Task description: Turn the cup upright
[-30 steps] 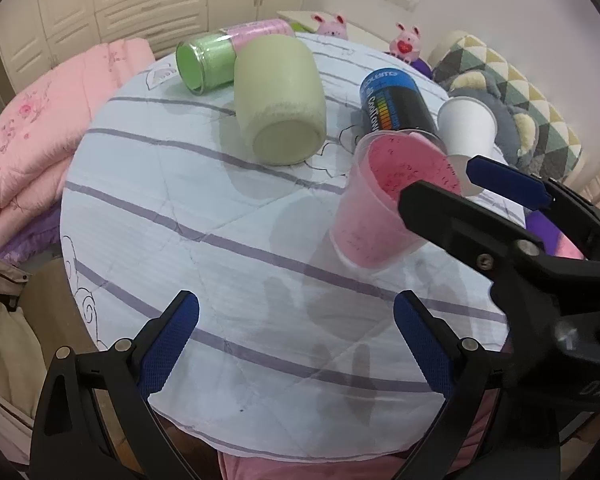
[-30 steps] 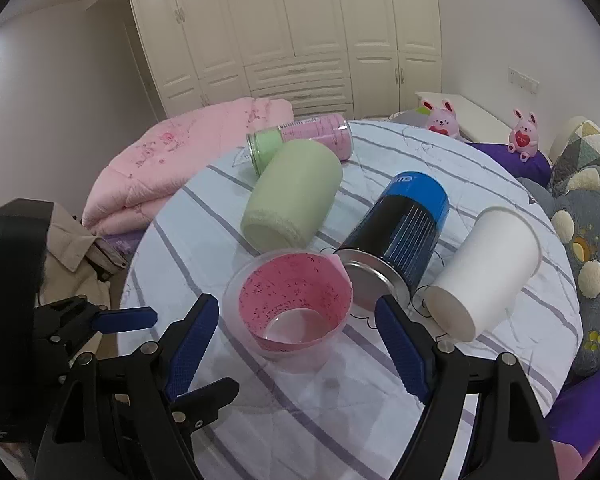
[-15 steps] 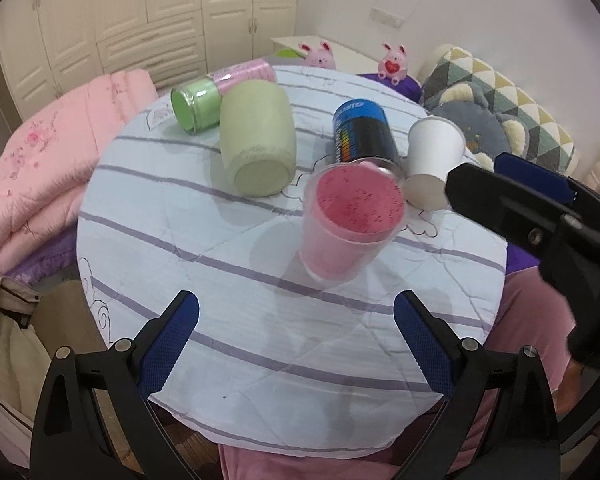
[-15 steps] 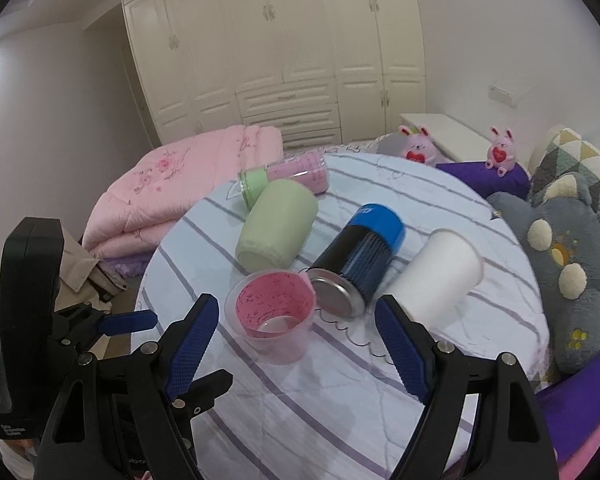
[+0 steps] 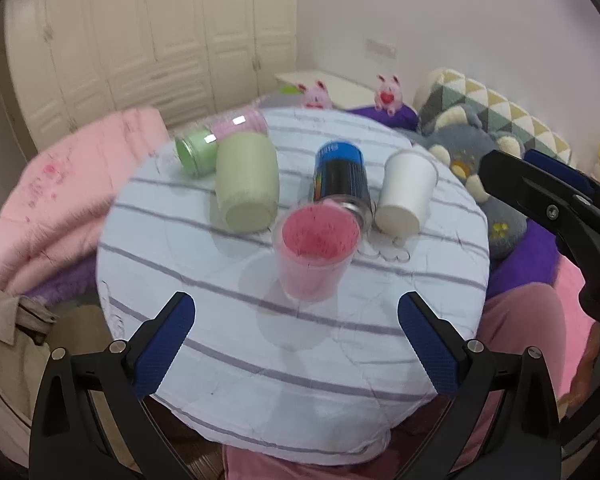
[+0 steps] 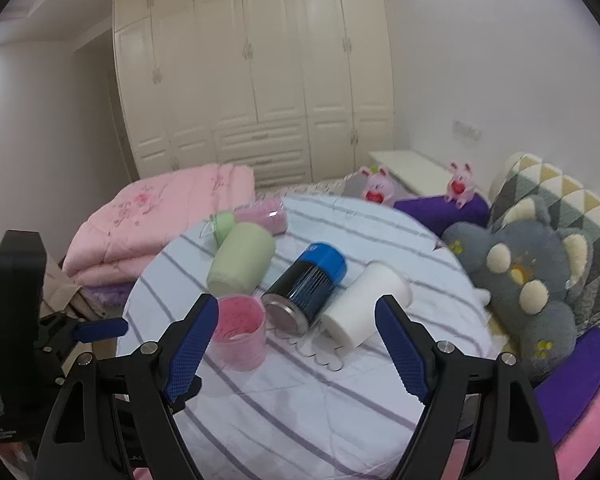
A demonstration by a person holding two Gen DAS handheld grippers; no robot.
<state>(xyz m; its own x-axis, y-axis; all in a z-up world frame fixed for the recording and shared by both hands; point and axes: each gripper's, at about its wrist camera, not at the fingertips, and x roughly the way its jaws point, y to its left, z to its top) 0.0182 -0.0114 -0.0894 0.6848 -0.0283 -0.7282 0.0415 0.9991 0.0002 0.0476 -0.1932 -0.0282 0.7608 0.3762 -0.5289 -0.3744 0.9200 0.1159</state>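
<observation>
Pink cup (image 5: 315, 255) stands upright mid-frame on table (image 5: 220, 344). Both my jaws wide, empty: left gripper (image 5: 296, 344) & right gripper (image 6: 296, 350).

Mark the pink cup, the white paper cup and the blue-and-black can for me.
pink cup (image 5: 314, 258), left wrist view, outer wall.
white paper cup (image 5: 406, 192), left wrist view, side wall.
blue-and-black can (image 6: 312, 280), right wrist view, black side.

- The printed label on the blue-and-black metal can (image 5: 339, 176) lying on its side is blurring beyond reading.
- The right gripper's near blue-padded finger (image 6: 191, 344) is covering the left edge of the translucent pink plastic cup (image 6: 242, 334).
- The pale-green-lidded pink jar (image 6: 256, 220) is smearing with motion blur.
</observation>
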